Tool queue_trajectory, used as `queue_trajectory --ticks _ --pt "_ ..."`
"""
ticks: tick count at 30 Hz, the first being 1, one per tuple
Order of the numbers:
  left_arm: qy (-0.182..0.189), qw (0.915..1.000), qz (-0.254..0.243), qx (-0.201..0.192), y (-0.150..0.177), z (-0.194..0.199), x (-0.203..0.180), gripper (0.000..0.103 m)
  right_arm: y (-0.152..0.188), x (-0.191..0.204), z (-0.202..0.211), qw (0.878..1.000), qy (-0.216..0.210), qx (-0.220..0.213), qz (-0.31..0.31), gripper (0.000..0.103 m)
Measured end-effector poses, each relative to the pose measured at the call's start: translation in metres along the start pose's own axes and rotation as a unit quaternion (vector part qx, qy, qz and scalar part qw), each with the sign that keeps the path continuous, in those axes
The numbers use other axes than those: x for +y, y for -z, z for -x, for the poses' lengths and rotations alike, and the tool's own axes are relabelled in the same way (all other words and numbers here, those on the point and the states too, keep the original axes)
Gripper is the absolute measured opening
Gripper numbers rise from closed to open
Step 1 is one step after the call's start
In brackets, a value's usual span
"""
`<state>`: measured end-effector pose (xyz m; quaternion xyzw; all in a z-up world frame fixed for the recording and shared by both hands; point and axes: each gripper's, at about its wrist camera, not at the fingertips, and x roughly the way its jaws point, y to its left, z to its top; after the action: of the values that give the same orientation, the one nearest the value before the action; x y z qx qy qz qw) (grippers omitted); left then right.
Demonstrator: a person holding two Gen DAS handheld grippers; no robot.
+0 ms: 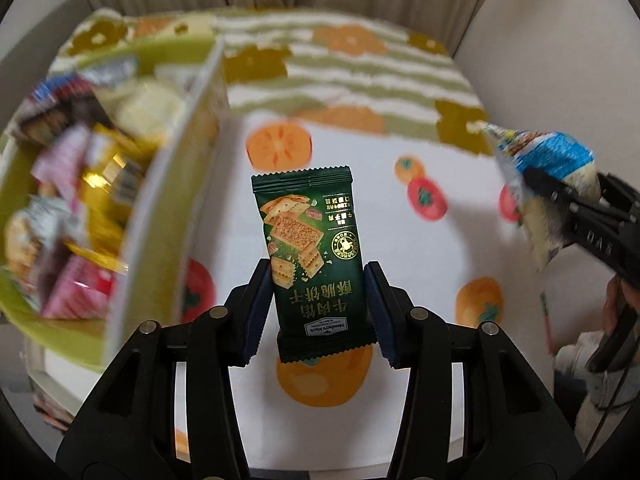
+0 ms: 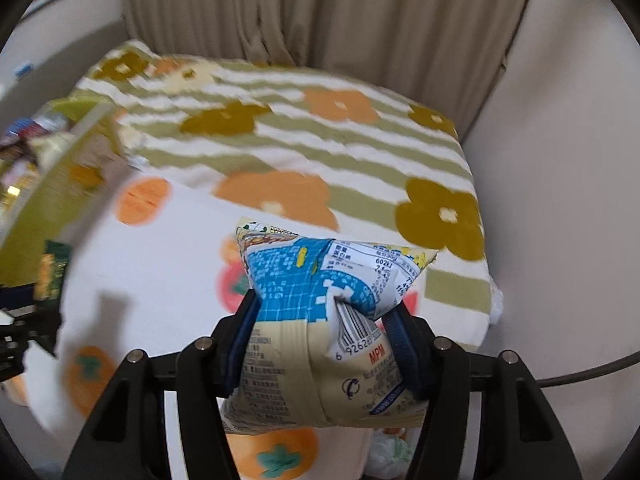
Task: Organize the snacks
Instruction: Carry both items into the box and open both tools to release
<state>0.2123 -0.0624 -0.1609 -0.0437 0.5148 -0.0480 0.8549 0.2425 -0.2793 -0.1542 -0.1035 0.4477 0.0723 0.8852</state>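
While both packets hang above the persimmon-print desk [image 1: 400,208]:
Left hand-held gripper [image 1: 318,300]: clamped on green cracker packet [image 1: 310,248], upright.
Right hand-held gripper [image 2: 324,340]: squeezing blue-and-cream snack bag [image 2: 320,320].
Snack box [image 1: 176,200]: at 10 o'clock, filled with wrappers.

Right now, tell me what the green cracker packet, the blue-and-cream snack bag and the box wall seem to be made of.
Green cracker packet: likely plastic film, fairly matte; zigzag crimped ends, gold print.
Blue-and-cream snack bag: thin, slightly glossy plastic film, probably; it puckers and creases where the right tool squeezes it.
Box wall: looks like printed cardboard; a pale raw edge shows, though it is blurred.
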Motion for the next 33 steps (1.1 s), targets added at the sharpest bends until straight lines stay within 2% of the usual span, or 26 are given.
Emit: queue_trajectory --ticks 6,13,16,22,27,28,30,31,33 --pt "-0.012 0.9981 0.004 -0.06 -0.026 0.061 0.028 0.042 -0.028 0.04 0.055 0.997 -0.066 -0.05 0.001 0.056" --pt "-0.02 0.9953 0.011 -0.094 -0.043 0.097 0.1 0.042 -0.059 0.104 0.091 0.99 -0.114 -0.088 0.002 0.056" --pt "-0.023 0.9955 0.006 -0.092 -0.045 0.1 0.134 0.042 -0.071 0.137 0.097 0.988 -0.126 -0.093 -0.003 0.056" --pt "-0.025 0.9979 -0.018 -0.057 -0.047 0.091 0.21 0.043 -0.09 0.204 0.094 0.988 -0.13 -0.084 -0.028 0.056" --pt "-0.01 0.998 -0.046 -0.042 -0.046 0.074 0.247 0.043 -0.097 0.251 0.083 0.988 -0.131 -0.064 -0.052 0.056" --pt "-0.004 0.9979 -0.051 -0.039 -0.046 0.07 0.251 0.046 -0.097 0.258 0.082 0.988 -0.131 -0.059 -0.057 0.056" --pt "-0.001 0.998 -0.059 -0.024 -0.045 0.061 0.257 0.079 -0.096 0.272 0.078 0.989 -0.119 -0.048 -0.066 0.056" --pt "-0.006 0.9978 -0.063 -0.021 -0.045 0.059 0.261 0.1 -0.096 0.277 0.076 0.99 -0.113 -0.044 -0.07 0.056" --pt "0.0 0.9969 -0.072 -0.031 -0.043 0.063 0.267 0.102 -0.095 0.284 0.075 0.99 -0.109 -0.035 -0.078 0.056"
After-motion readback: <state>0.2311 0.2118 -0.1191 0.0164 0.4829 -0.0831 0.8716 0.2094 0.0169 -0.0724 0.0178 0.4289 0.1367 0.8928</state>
